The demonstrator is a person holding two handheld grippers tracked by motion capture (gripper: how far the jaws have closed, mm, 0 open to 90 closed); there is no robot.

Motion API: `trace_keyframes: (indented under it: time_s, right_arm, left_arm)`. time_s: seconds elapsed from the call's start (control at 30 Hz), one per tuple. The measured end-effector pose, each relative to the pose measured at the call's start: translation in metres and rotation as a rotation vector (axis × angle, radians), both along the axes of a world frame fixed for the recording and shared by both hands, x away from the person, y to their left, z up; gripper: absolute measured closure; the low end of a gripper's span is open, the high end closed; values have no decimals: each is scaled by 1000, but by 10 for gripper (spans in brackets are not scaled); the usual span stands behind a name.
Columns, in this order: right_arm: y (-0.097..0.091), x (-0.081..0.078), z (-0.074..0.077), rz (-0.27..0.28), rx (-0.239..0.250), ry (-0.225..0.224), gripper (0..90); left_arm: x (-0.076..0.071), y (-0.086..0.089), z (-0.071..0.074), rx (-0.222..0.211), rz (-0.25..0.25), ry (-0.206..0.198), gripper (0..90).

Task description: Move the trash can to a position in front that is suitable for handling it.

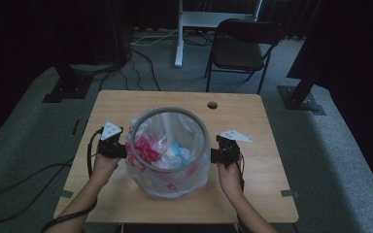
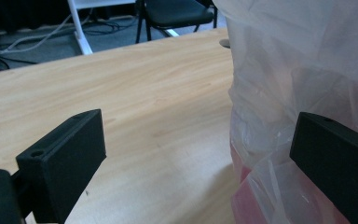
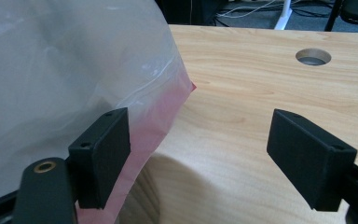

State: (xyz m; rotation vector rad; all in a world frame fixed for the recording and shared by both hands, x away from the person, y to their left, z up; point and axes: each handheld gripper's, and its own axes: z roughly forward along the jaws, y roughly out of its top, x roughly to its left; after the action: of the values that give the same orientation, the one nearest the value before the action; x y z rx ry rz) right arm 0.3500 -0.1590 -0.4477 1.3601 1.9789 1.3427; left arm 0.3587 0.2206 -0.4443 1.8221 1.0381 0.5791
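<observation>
A round bin with a grey rim (image 1: pixel 170 110) stands in the middle of the table, lined with a clear plastic bag (image 1: pixel 175 182) that has red print. Red, blue and white wrappers (image 1: pixel 162 150) lie inside. My left gripper (image 1: pixel 123 148) sits at the bin's left side, open. In the left gripper view its jaws (image 2: pixel 198 135) stand wide apart, and the bag (image 2: pixel 298 60) bulges in beside the right jaw. My right gripper (image 1: pixel 214 154) is at the bin's right side, also open (image 3: pixel 200 130). There the bag's red edge (image 3: pixel 158 126) reaches just past the left jaw.
The wooden table (image 1: pixel 252 131) has a cable hole (image 1: pixel 212 105) at the back, also seen as a hole (image 3: pixel 313 56) in the right gripper view. A black chair (image 1: pixel 240 46) and a white desk leg (image 1: pixel 178 39) stand beyond it. Cables run over the floor at the left.
</observation>
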Motion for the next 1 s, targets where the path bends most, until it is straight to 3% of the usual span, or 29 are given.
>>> trace_keyframes:
  time_s: [0.4,0.57,0.63,0.7,0.8,0.93,1.0]
  right_arm:
    - [9,-34,1,6,-23,10,221]
    - [10,-42,2,8,-41,5,223]
    - [10,-40,0,20,-50,19,210]
    - [7,-37,-1,46,-49,29,171]
    - [-3,-29,-6,145,-14,53,171]
    - [-18,-26,-15,239,21,70,171]
    - [-28,-24,-18,254,11,79,171]
  left_arm:
    - [-21,8,-3,-24,-40,13,33]
    - [-24,9,-4,-33,-51,12,33]
    - [-26,10,-4,-37,-48,-7,32]
    - [-27,11,-5,-48,-51,-9,32]
    - [-30,18,-10,-37,-42,-23,31]
    - [-37,32,-23,-20,-61,22,31]
    - [-43,37,-30,-5,-72,40,31]
